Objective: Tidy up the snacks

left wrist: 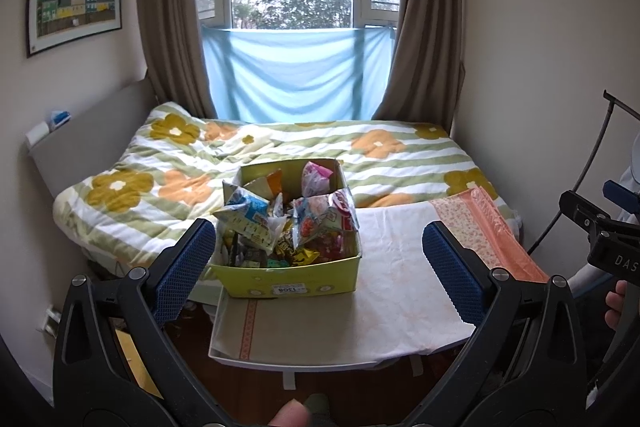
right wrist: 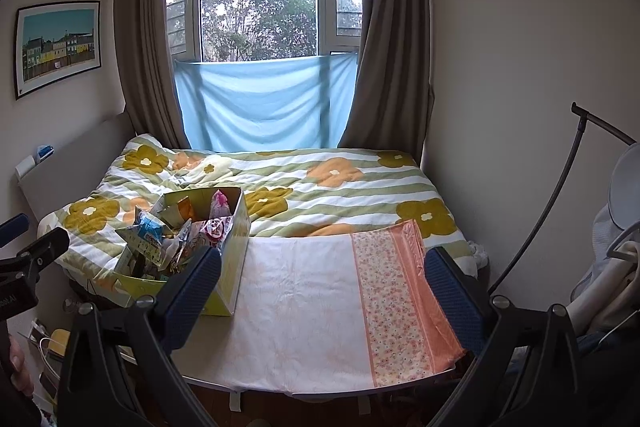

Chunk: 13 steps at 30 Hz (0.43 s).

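Observation:
A yellow-green cardboard box stands on the left part of a small cloth-covered table, crammed with several snack packets. My left gripper hovers in front of the box, open, its blue pads wide apart and holding nothing. In the right wrist view the same box sits at the table's left side. My right gripper is open over the bare cloth to the right of the box, empty. The right gripper's body shows at the right edge of the left wrist view.
Behind the table lies a bed with a flowered green-striped duvet. The pink patterned strip of the cloth covers the table's right side. A window with brown curtains and blue fabric is beyond. A black lamp stand rises at right.

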Tool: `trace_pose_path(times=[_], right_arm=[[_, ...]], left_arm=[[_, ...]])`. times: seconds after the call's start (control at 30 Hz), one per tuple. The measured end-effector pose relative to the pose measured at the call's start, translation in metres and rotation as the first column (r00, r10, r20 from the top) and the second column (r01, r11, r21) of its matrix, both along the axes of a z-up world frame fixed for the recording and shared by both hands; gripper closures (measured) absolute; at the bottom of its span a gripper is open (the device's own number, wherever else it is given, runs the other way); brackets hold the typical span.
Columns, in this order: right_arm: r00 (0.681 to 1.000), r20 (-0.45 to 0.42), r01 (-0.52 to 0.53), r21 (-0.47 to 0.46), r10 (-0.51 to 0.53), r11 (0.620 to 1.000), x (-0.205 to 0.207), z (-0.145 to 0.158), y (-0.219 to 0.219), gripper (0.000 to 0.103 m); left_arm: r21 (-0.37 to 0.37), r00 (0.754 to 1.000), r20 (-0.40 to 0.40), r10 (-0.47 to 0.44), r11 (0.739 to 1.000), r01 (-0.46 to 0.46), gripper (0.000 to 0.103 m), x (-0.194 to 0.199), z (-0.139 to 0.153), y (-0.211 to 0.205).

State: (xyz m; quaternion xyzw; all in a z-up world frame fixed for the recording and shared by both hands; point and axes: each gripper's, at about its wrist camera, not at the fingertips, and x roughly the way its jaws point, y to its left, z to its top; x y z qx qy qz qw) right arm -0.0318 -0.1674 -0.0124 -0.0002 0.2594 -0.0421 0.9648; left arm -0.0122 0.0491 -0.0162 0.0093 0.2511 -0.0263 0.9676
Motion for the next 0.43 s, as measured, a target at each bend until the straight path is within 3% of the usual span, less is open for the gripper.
trace_pose_path(times=[0.43], right_arm=[[1.0, -0.011, 0.007, 0.0, -0.007, 1.0, 0.0028, -0.0017, 0.0027, 0.002]], left_arm=[[0.06, 0.999, 0.038, -0.01, 0.998, 0.007, 0.0, 0.003, -0.0043, -0.0044]])
